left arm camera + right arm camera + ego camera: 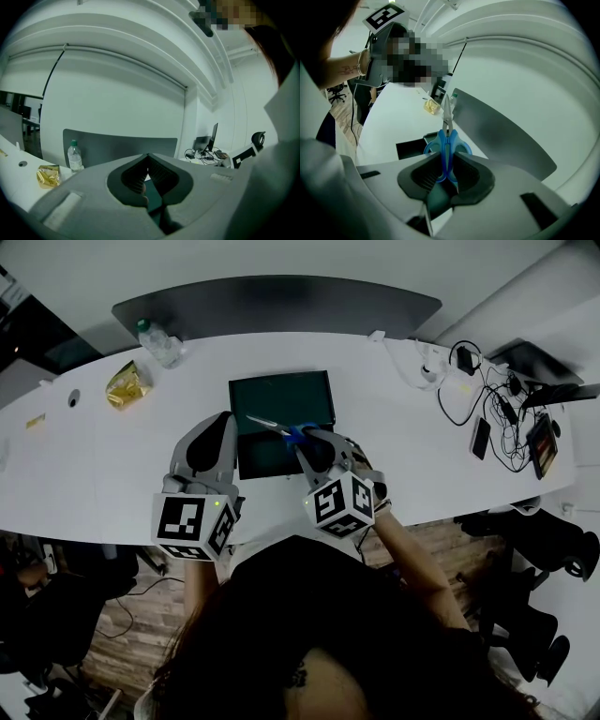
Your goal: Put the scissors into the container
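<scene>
Far left of the white surface [94,456]: a yellow snack packet [127,385] lies flat. A clear water bottle [157,341] with a green cap stands just behind it, near the far edge. A dark chair back [277,301] sits beyond that edge.

Left gripper [225,418]: held above the surface, just left of the container [281,381]. In the left gripper view its jaws meet at the tips with nothing between them.

Container: dark, rectangular and shallow, at the centre of the surface.

Right gripper [314,439]: held over the near right part of the container. Its jaws are clamped on the blue handles of the scissors [298,432]. In the right gripper view the handles stand on edge between the pads, with the closed metal blades projecting past the jaw tips. In the head view the blades point left and slightly away, over the container's middle. The scissors are off the surface and carried by the jaws alone. Whether they touch the container floor cannot be determined.

Far right: a tangle of cables [497,409] and small devices lies on the surface, well apart from the container.
</scene>
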